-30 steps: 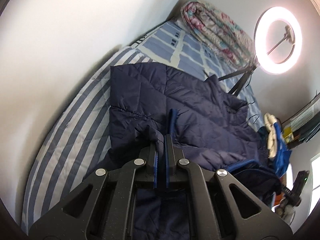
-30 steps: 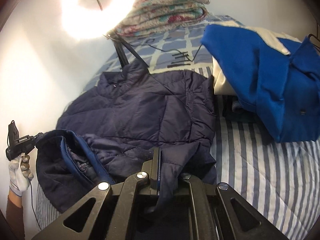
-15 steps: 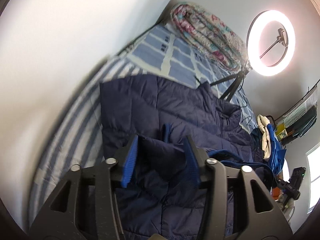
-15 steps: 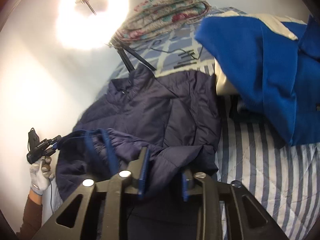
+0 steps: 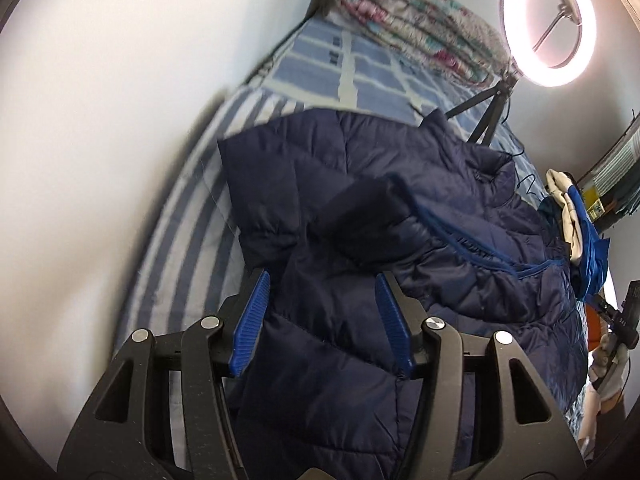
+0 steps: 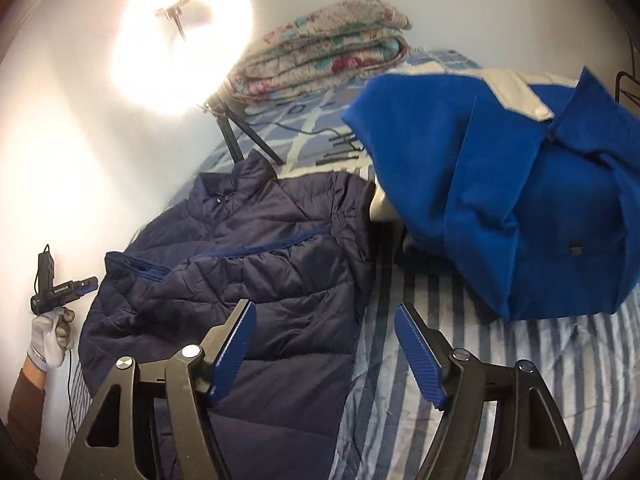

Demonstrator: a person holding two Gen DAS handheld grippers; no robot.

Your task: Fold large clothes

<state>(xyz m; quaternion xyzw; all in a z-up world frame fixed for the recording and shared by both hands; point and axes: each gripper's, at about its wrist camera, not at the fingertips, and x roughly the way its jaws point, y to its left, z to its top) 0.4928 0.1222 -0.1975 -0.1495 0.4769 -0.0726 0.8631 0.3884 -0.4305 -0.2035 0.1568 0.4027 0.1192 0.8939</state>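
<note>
Navy jacket on striped bed

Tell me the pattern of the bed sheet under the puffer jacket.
Blue and white stripes on the bed sheet, clearest in the right wrist view beside the navy puffer jacket.

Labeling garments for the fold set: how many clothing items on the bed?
2. Navy puffer jacket spread on the striped bed; blue-and-white garment heaped beside it, resting on more fabric, so others may be hidden beneath.
</note>
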